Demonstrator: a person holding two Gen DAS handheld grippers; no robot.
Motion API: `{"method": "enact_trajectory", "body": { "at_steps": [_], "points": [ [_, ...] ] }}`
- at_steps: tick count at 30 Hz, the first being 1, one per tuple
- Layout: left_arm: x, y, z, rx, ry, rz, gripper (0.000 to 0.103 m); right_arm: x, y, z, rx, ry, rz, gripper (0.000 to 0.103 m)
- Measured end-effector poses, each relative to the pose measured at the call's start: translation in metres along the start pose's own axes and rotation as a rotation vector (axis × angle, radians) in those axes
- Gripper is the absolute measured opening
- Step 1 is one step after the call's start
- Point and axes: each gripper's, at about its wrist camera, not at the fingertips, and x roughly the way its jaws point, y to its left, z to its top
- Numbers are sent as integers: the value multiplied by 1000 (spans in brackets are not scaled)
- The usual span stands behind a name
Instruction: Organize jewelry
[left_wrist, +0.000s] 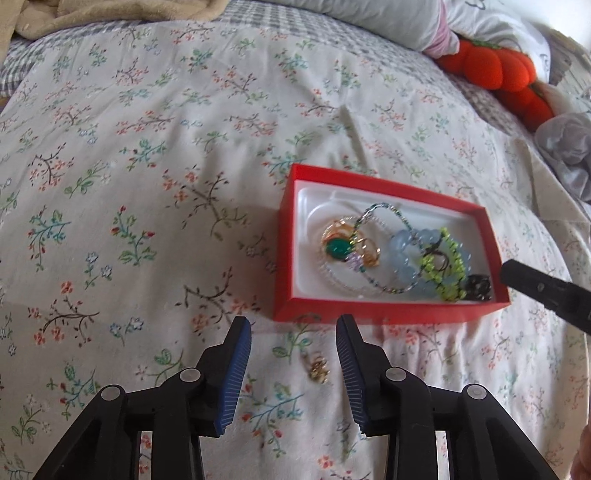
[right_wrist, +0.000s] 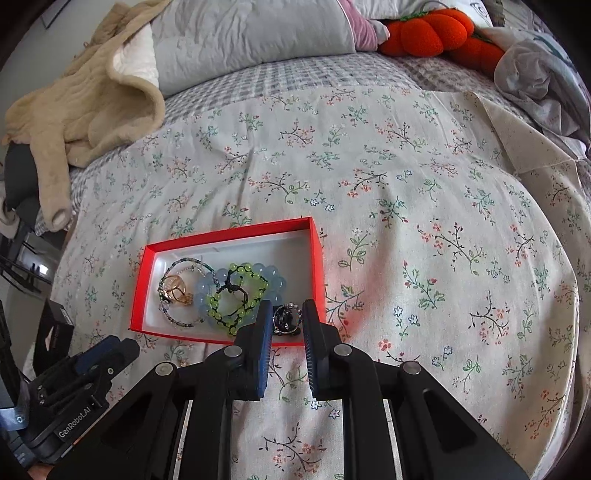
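A red box (left_wrist: 291, 236) (right_wrist: 142, 280) with a white liner lies on the floral bedspread. It holds a green-stone gold ring (left_wrist: 337, 248), gold rings (right_wrist: 176, 287), a pale blue bead bracelet (left_wrist: 404, 245) (right_wrist: 275, 282), a lime green bead bracelet (left_wrist: 445, 273) (right_wrist: 236, 295), a thin beaded loop and a dark ring (left_wrist: 478, 287) (right_wrist: 286, 319). A small gold piece (left_wrist: 318, 369) lies on the bedspread between my open left gripper's (left_wrist: 293, 325) fingers. My right gripper (right_wrist: 286, 308) is open, its tips on either side of the dark ring at the box's near right corner; no contact is visible.
Grey pillows (right_wrist: 251, 33), an orange plush (right_wrist: 428, 31) and a beige blanket (right_wrist: 85, 107) lie at the head of the bed. A grey cloth (right_wrist: 535, 77) is at the right. The left gripper's body (right_wrist: 74, 384) shows at lower left.
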Motion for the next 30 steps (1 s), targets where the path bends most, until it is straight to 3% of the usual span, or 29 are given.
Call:
{"method": "enact_trajectory", "body": {
  "at_steps": [14,17,19,23,30],
  "points": [
    [3,8,-5,4,47,13,46,4,7,6,-23,-36,-18,19],
    [5,7,-7,7,62,20,47,-2,8,5,-33,-41,-3,34],
    [6,7,-8,8,69,21,47,-5,7,4,-33,-50,-4,50],
    [9,6,-10,5,87,9,47,-15,5,1,-26,-54,8,50],
    [14,8,-14,-40,126,-27,47,-13,2,-16,-19,44,3,51]
  ]
}}
